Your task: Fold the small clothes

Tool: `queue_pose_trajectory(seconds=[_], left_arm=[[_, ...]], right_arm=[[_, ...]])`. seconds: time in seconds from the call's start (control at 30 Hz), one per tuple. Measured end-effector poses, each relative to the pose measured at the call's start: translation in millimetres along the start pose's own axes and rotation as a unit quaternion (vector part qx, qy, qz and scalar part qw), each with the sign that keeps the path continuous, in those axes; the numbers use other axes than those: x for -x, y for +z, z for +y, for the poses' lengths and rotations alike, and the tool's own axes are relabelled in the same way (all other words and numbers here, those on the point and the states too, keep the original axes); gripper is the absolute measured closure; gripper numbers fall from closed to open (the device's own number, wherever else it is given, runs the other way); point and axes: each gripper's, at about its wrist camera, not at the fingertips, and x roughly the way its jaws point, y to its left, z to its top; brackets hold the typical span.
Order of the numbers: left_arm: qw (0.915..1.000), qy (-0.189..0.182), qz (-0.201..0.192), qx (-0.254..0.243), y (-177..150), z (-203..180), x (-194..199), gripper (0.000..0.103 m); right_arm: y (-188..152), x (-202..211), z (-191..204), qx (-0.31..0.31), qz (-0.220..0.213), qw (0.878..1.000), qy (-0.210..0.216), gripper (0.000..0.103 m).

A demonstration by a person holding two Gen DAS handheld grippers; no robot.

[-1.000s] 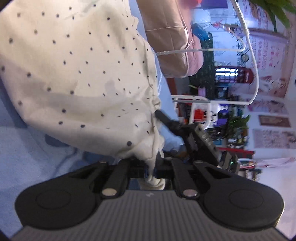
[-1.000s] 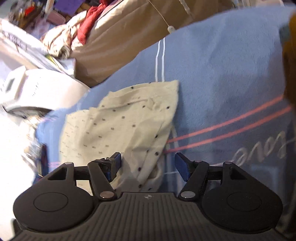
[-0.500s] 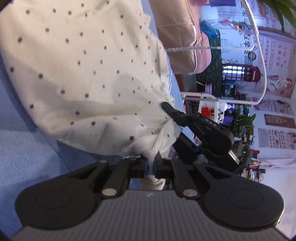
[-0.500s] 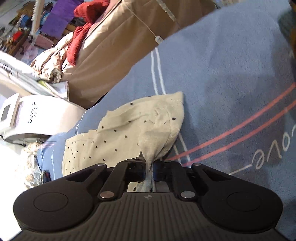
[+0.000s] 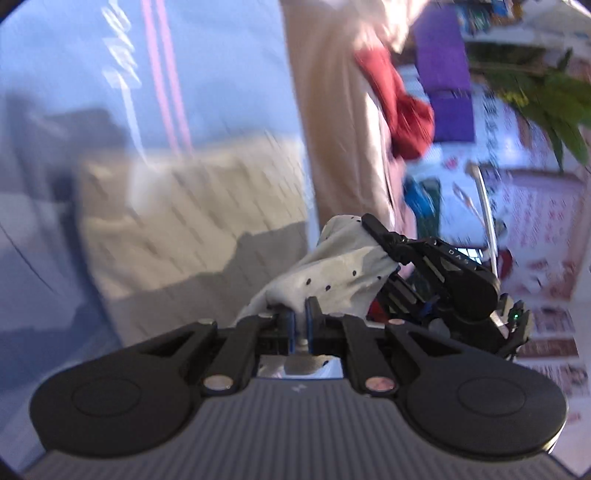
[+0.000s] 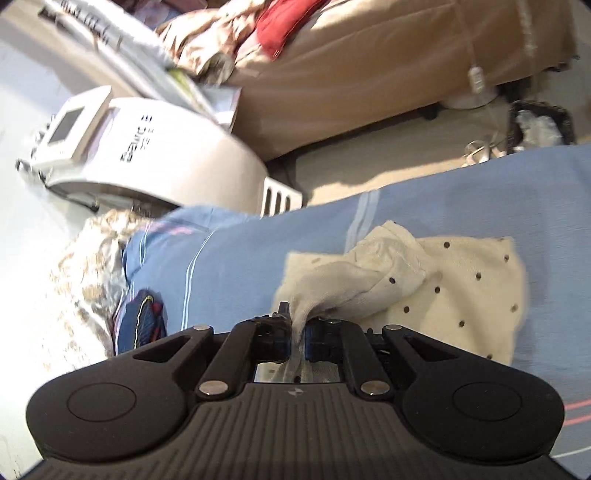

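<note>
**Inspector:** State of the left gripper (image 5: 300, 325)?

**Assistant:** Fingers drawn together, clamped on a bunched edge of the cream dotted garment (image 5: 332, 273). In the left wrist view the cloth rises out of the narrow gap at lower centre and spreads up and to the right. There it meets the right gripper (image 5: 373, 225), which enters from the right of the frame with its tip on the same fold.

**Inspector:** And in the right wrist view?

**Assistant:** The right gripper (image 6: 298, 334) is likewise closed on the garment (image 6: 461, 280). A twisted strip of cloth is pinched between the pads at lower centre, and some fabric shows behind them, inside the gripper body. From the pinch a lifted fold runs up and right; the remainder lies flat to the right of the fingers.

**Inspector:** Where does the garment rest?

**Assistant:** On the blue blanket (image 6: 229, 269), which has white and pink stripes. In the left wrist view the flat portion is a blurred pale patch at centre left; its detail cannot be made out.

**Inspector:** Surroundings?

**Assistant:** A white machine (image 6: 147, 147) at upper left, a tan cover (image 6: 369, 74) across the top with a red cloth (image 6: 280, 26) on it, and a dark blue item (image 6: 142, 321) at the blanket's left edge.
</note>
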Motion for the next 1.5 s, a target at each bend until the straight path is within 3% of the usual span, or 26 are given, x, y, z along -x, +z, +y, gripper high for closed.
queue_pose_trajectory(seconds=[0.17,0.27,0.3,0.37,0.4,0.43,0.47,0.53,0.6,0.67,0.7,0.77,0.83,0.87,0.93,1.0,1.03,1.2,1.3,1.37,1.5], left_arm=[[0.9989,0.026,-0.031,0.023,38,28,32,0.098],[0.9984,0.03,-0.018,0.045,50,53,42,0.097],[0.9976,0.035,-0.015,0.057,52,59,44,0.094],[0.9964,0.045,-0.018,0.069,54,65,43,0.082],[0.9967,0.048,-0.022,0.062,57,66,45,0.081],[0.997,0.059,-0.028,0.042,60,62,45,0.073],[0.9964,0.076,-0.034,0.014,65,60,52,0.057],[0.9898,0.126,-0.037,-0.057,71,41,59,0.037],[0.974,0.157,-0.027,-0.16,73,17,65,0.037],[0.9455,0.154,-0.018,-0.287,63,-16,70,0.037],[0.9254,0.137,-0.007,-0.353,53,-32,70,0.038],[0.8735,0.111,0.025,-0.473,31,-61,63,0.044],[0.8182,0.093,0.064,-0.564,8,-80,49,0.054],[0.7936,0.083,0.089,-0.596,-1,-86,38,0.062],[0.7551,0.081,0.133,-0.637,-9,-88,13,0.067],[0.7313,0.106,0.145,-0.658,-6,-82,-9,0.069],[0.731,0.119,0.149,-0.655,0,-78,-16,0.07],[0.7664,0.187,0.141,-0.598,50,-46,-24,0.071],[0.7697,0.221,0.146,-0.581,72,-28,-27,0.071],[0.7838,0.23,0.145,-0.558,82,-17,-25,0.067],[0.7915,0.242,0.145,-0.542,84,-2,-21,0.067]], right_arm=[[-18,-53,45,0.033,0.041,0.999,-0.006,0.09],[-29,-71,57,0.041,0.065,0.997,-0.008,0.09],[-31,-76,60,0.044,0.07,0.996,-0.016,0.087],[-32,-79,57,0.041,0.065,0.996,-0.035,0.07],[-32,-79,56,0.037,0.06,0.997,-0.038,0.056],[-31,-76,55,0.032,0.052,0.998,-0.031,0.036],[-31,-70,56,0.038,0.039,0.998,-0.017,0.032],[-30,-52,68,0.088,0.002,0.996,-0.005,0.026],[-31,-33,80,0.16,-0.024,0.987,-0.025,0.026],[-34,-15,81,0.211,-0.034,0.976,-0.046,0.026],[-37,-6,78,0.23,-0.037,0.971,-0.054,0.026],[-44,8,66,0.252,-0.037,0.965,-0.072,0.031],[-53,17,51,0.264,-0.027,0.96,-0.088,0.048],[-57,21,42,0.263,-0.022,0.96,-0.092,0.052],[-66,28,24,0.25,-0.011,0.965,-0.084,0.056],[-74,30,14,0.247,0.001,0.966,-0.079,0.057],[-77,29,10,0.249,0.008,0.965,-0.077,0.057],[-96,22,7,0.267,0.032,0.961,-0.059,0.055],[-111,11,13,0.298,0.044,0.952,-0.059,0.055],[-122,3,18,0.322,0.049,0.943,-0.071,0.054],[-136,-10,11,0.334,0.055,0.934,-0.115,0.046]])
